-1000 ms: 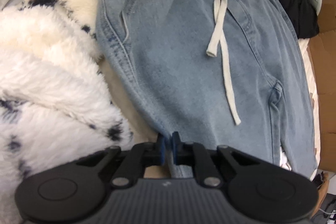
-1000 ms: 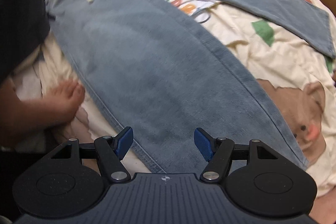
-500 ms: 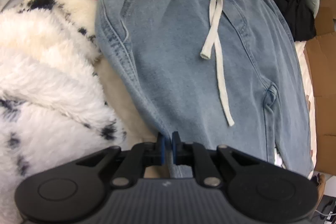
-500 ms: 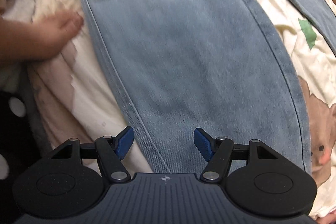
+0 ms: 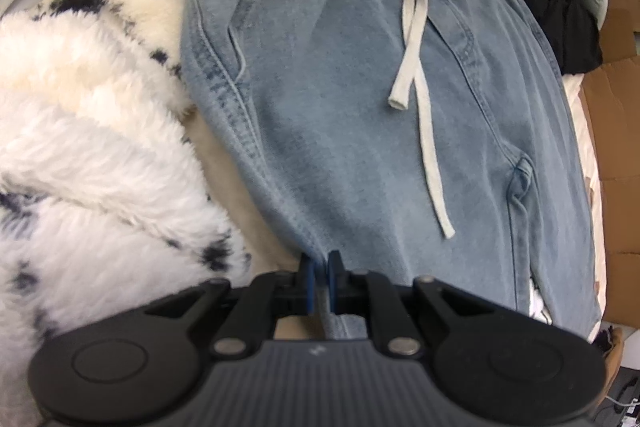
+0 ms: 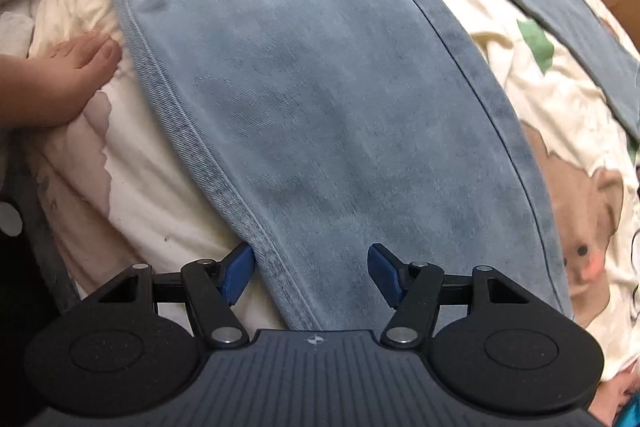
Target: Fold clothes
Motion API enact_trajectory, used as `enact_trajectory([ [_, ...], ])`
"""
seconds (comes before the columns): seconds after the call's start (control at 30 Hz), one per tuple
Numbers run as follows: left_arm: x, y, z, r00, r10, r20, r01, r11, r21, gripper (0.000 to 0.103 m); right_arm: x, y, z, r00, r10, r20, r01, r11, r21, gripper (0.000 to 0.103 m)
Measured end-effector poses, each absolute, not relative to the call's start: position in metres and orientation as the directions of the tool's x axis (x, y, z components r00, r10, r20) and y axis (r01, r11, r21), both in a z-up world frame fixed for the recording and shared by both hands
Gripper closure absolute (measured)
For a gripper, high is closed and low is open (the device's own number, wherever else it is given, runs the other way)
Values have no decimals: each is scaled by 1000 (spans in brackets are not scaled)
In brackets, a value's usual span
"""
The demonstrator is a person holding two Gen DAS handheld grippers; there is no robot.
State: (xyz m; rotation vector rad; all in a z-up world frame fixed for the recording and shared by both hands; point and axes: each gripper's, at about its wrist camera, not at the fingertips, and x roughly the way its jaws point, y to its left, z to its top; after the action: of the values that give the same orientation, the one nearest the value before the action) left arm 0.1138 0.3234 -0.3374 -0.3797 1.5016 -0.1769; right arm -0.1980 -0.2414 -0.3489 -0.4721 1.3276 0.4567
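One printed bedsheet (image 6: 532, 95) carried one pair of jeans (image 5: 352, 99), spread flat, two legs running out, one fluffy blanket (image 5: 88, 155) beside them. I had my left gripper (image 5: 319, 277) pinched shut on the jeans' side seam. My right gripper (image 6: 311, 269) stood open astride one leg's seamed edge. One bare foot (image 6: 60, 83) rested nearby.

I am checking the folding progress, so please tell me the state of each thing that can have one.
Left hand-held gripper: shut on the jeans' edge.
Right hand-held gripper: open, astride the leg's side seam, not gripping.
Jeans: spread front up, not yet folded, legs apart.
Drawstring: untied, ends lying loose on the front.
Furry blanket: bunched beside the jeans.
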Motion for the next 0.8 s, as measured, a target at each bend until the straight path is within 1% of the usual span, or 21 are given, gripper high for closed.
enact_trajectory([
  [0.17, 110, 318, -340, 80, -346, -935, -152, 923, -354, 96, -203, -231, -365, 163, 54, -985, -639, 767, -64, 39],
  [0.2, 109, 319, -339, 83, -346, -935, -162, 921, -355, 96, -204, -230, -368, 157, 52, -986, -650, 757, -63, 41],
  [0.27, 105, 323, -334, 87, -343, -935, -163, 921, -353, 96, -205, -228, -369, 151, 54, -987, -667, 743, -61, 49],
  [0.3, 104, 325, -331, 88, -342, -936, -161, 922, -352, 96, -204, -227, -368, 144, 56, -988, -669, 741, -56, 60],
  [0.33, 104, 327, -330, 91, -344, -935, -159, 922, -354, 96, -204, -226, -365, 132, 58, -990, -667, 744, -45, 79],
  [0.37, 103, 330, -328, 95, -349, -932, -158, 919, -360, 96, -203, -225, -362, 124, 58, -991, -666, 745, -40, 85],
  [0.43, 100, 333, -325, 105, -361, -927, -164, 913, -374, 96, -204, -223, -353, 122, 56, -991, -671, 740, -41, 89],
  [0.63, 93, 335, -311, 139, -401, -905, -176, 890, -421, 96, -196, -238, -325, 149, 76, -986, -602, 798, -29, 90],
  [0.8, 93, 344, -307, 141, -406, -903, -178, 887, -426, 96, -190, -245, -311, 182, 93, -979, -542, 840, -21, 90],
])
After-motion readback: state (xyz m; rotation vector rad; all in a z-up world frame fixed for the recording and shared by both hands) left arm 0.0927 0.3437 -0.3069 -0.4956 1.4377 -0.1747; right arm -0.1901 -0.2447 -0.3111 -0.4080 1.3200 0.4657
